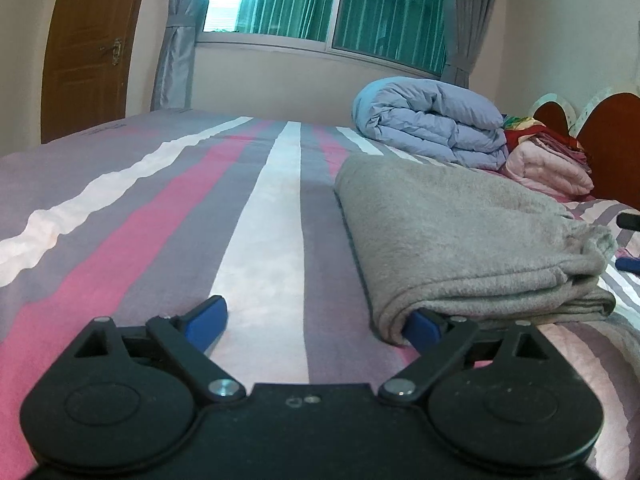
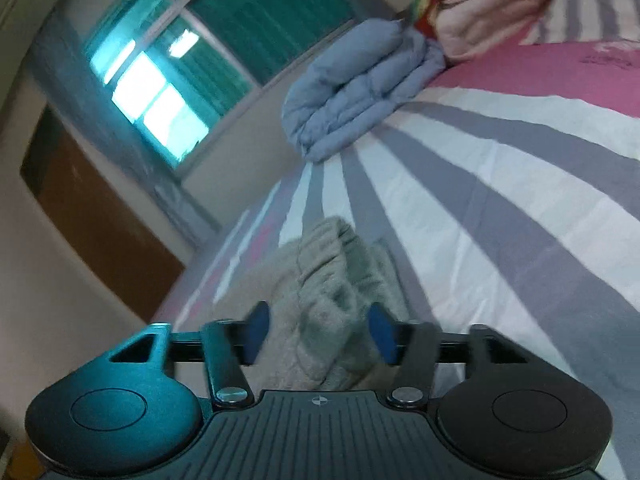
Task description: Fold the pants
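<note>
Left tongs point(image 1: 316, 322): we see them spread wide, gripping nothing; the right pad point(image 1: 420, 325) sits at the pants' near corner.
Right tongs point(image 2: 316, 330): we note them partly spread, bunched pants fabric between the pads, not pinched.
Pants point(image 1: 460, 232): grey, folded, lying on the striped bed point(image 1: 160, 208).
Beyond: blue duvet point(image 1: 432, 124), folded.

Ahead of the black, blue-padded left gripper point(image 1: 316, 320) lies a bedsheet point(image 1: 160, 208) striped pink, grey and white; the folded pants point(image 1: 460, 240) beside its right pad are grey-beige; the duvet point(image 1: 432, 120) beyond is pale blue.
</note>
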A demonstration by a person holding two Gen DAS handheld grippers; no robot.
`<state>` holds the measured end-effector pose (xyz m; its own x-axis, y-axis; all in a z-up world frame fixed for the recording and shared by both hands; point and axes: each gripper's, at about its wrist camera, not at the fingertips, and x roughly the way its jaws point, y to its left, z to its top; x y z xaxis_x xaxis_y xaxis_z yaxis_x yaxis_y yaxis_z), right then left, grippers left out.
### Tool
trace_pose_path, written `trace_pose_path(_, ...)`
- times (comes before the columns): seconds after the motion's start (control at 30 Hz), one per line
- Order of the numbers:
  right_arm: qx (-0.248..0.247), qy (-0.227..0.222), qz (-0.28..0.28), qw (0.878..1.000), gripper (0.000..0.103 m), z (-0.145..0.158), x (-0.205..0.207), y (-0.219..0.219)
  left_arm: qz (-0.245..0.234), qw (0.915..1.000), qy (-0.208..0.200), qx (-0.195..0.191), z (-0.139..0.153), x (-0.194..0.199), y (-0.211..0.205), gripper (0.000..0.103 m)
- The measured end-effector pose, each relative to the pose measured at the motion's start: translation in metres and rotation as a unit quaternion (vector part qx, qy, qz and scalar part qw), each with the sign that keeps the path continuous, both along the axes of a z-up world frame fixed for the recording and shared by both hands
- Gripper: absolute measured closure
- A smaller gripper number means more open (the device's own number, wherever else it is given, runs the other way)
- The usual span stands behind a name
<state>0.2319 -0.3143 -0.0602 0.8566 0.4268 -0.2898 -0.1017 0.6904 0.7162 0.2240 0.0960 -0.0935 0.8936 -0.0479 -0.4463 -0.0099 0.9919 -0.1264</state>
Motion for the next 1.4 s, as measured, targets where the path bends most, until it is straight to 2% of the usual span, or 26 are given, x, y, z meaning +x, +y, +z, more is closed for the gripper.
trace_pose_path(0.17,0.085,0.049,0.020,0.995,0.046,-0.021,0.022,-0.008,0.000,1.0000,0.001,0.000,0.000,0.000,-0.001,0.015)
trace_pose_path(0.33,0.081,0.089,0.039,0.992,0.046,-0.035,0.054,-0.001,0.002,1.0000,0.000,0.003,0.000,0.001,-0.001,0.014)
trace_pose_path(0.37,0.083,0.089,0.040,0.992,0.051,-0.036,0.057,-0.002,0.003,1.0000,0.000,0.003,0.000,0.000,-0.001,0.014)
trace_pose_path(0.43,0.094,0.068,0.039,0.992,0.073,-0.031,0.052,-0.008,0.004,1.0000,0.000,0.003,0.000,0.000,-0.001,0.014)
trace_pose_path(0.5,0.135,0.029,0.036,0.990,0.073,-0.028,0.035,-0.017,0.004,1.0000,-0.002,0.007,0.000,0.000,-0.003,0.013)
trace_pose_path(0.53,0.141,0.017,0.032,0.989,0.073,-0.026,0.031,-0.020,0.005,1.0000,-0.001,0.007,-0.001,0.000,-0.002,0.013)
trace_pose_path(0.57,0.128,0.027,0.030,0.991,0.073,-0.028,0.033,-0.018,0.005,1.0000,0.000,0.004,-0.001,0.000,-0.002,0.013)
trace_pose_path(0.63,0.093,0.093,0.034,0.991,0.071,-0.042,0.049,-0.012,0.002,1.0000,0.001,0.006,-0.001,0.000,-0.002,0.012)
trace_pose_path(0.73,0.109,0.092,0.030,0.989,0.065,-0.044,0.050,-0.016,0.000,0.9999,0.006,0.010,0.002,-0.002,-0.001,0.014)
trace_pose_path(0.83,0.069,0.061,0.008,0.996,0.064,-0.028,0.031,-0.021,0.000,0.9999,0.012,-0.001,0.010,-0.014,0.004,0.014)
trace_pose_path(0.97,-0.008,0.000,-0.033,0.999,0.064,-0.003,0.003,-0.024,0.014,0.9972,-0.033,-0.065,0.034,-0.036,0.022,0.014)
trace_pose_path(1.0,-0.024,-0.022,-0.035,0.999,0.064,0.004,-0.002,-0.023,0.016,0.9965,-0.045,-0.068,0.041,-0.033,0.024,0.014)
trace_pose_path(1.1,-0.072,-0.072,0.000,0.995,0.064,0.018,0.000,-0.008,-0.003,0.9977,-0.061,-0.029,0.063,0.002,0.017,0.013)
trace_pose_path(1.2,-0.132,-0.096,0.040,0.986,0.065,0.026,0.020,0.019,-0.030,0.9985,-0.044,-0.014,0.074,0.059,0.007,0.013)
trace_pose_path(1.23,-0.152,-0.100,0.054,0.982,0.071,0.029,0.028,0.029,-0.036,0.9986,-0.037,-0.010,0.074,0.076,0.002,0.013)
trace_pose_path(1.27,-0.171,-0.103,0.068,0.977,0.086,0.030,0.037,0.040,-0.043,0.9987,-0.026,-0.004,0.071,0.092,-0.002,0.014)
trace_pose_path(1.3,-0.184,-0.105,0.078,0.974,0.090,0.028,0.042,0.048,-0.048,0.9988,-0.007,0.004,0.066,0.108,-0.006,0.014)
trace_pose_path(1.37,-0.225,-0.081,0.089,0.967,0.091,0.022,0.065,0.066,-0.054,0.9968,0.052,0.027,0.043,0.135,-0.013,0.015)
trace_pose_path(1.4,-0.243,-0.043,0.089,0.965,0.092,0.010,0.088,0.071,-0.062,0.9952,0.072,0.026,0.032,0.143,-0.013,0.013)
